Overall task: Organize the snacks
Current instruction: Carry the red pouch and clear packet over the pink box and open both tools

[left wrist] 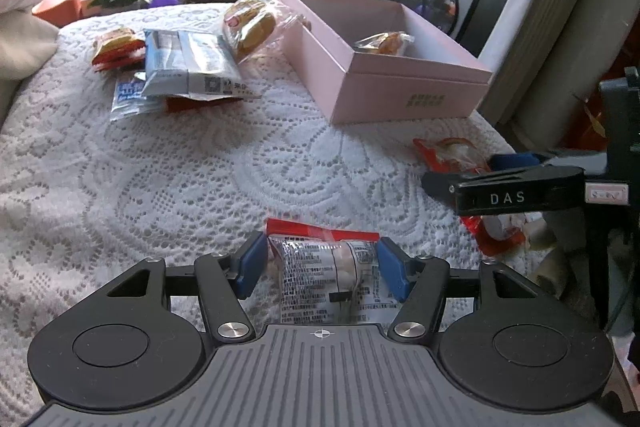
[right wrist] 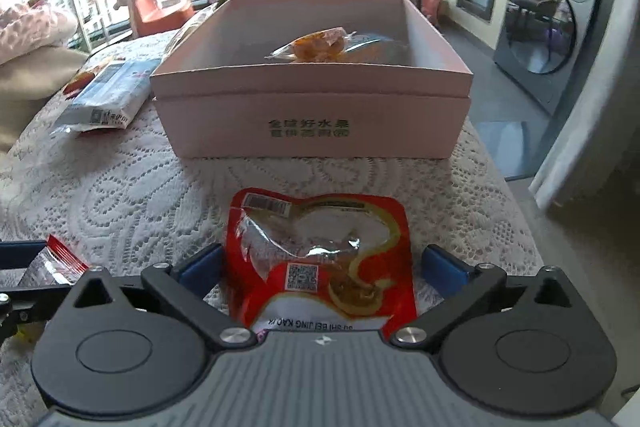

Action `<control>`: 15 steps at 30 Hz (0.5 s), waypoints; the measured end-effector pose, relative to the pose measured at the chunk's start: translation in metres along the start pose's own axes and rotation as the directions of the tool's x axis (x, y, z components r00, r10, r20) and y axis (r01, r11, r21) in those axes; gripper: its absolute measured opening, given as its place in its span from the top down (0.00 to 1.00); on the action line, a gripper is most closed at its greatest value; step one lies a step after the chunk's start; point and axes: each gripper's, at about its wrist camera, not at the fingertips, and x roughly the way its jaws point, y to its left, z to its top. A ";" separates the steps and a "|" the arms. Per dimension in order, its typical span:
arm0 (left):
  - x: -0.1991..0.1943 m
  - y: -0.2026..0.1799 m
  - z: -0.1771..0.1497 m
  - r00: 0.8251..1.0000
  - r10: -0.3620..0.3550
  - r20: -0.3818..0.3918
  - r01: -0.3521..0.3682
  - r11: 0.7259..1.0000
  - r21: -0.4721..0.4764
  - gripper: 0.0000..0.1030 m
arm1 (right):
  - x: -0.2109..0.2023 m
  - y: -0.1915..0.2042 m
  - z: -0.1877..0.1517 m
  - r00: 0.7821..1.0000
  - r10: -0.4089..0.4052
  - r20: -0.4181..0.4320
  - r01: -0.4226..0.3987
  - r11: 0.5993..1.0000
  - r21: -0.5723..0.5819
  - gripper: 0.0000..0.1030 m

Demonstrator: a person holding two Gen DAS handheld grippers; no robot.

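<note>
Red foil snack pouch [right wrist: 320, 263] lies flat on the lace-covered worktop [right wrist: 120, 195], long axis pointing far toward the open pink cardboard box [right wrist: 312, 131]. Right gripper [right wrist: 322, 265] fingers straddle it wide, not pressing. Left gripper [left wrist: 318, 269] fingers clamp a clear printed snack packet [left wrist: 328, 275] at near-left.

A white lace-covered table [right wrist: 120, 195] carries an open pink cardboard box [right wrist: 312, 131], a red foil pouch [right wrist: 320, 267] (lying flat) and blue-white snack packets [left wrist: 188, 67].

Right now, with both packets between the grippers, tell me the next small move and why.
Probably close the right hand-held gripper on the red packet: its pads stand clear either side, while the left hand-held gripper already pinches its clear packet. The pink box waits ahead.
</note>
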 end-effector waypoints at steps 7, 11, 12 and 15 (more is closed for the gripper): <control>-0.009 -0.005 -0.007 1.000 0.020 -0.023 -0.019 0.999 0.043 0.36 | -0.013 0.001 0.015 0.998 0.055 0.022 -0.053 0.997 -0.055 0.40; -0.012 0.001 -0.007 1.000 -0.005 -0.009 0.005 1.000 -0.012 0.37 | -0.041 0.004 0.017 0.990 0.042 0.133 -0.035 0.998 -0.052 0.41; -0.013 0.002 -0.005 1.000 -0.016 -0.005 0.016 1.000 -0.025 0.37 | -0.047 0.004 0.016 0.987 0.041 0.152 -0.034 0.998 -0.051 0.41; -0.019 0.002 0.001 0.999 -0.038 0.031 0.040 0.999 -0.037 0.37 | -0.062 0.001 0.013 0.979 0.039 0.200 -0.033 0.999 -0.036 0.41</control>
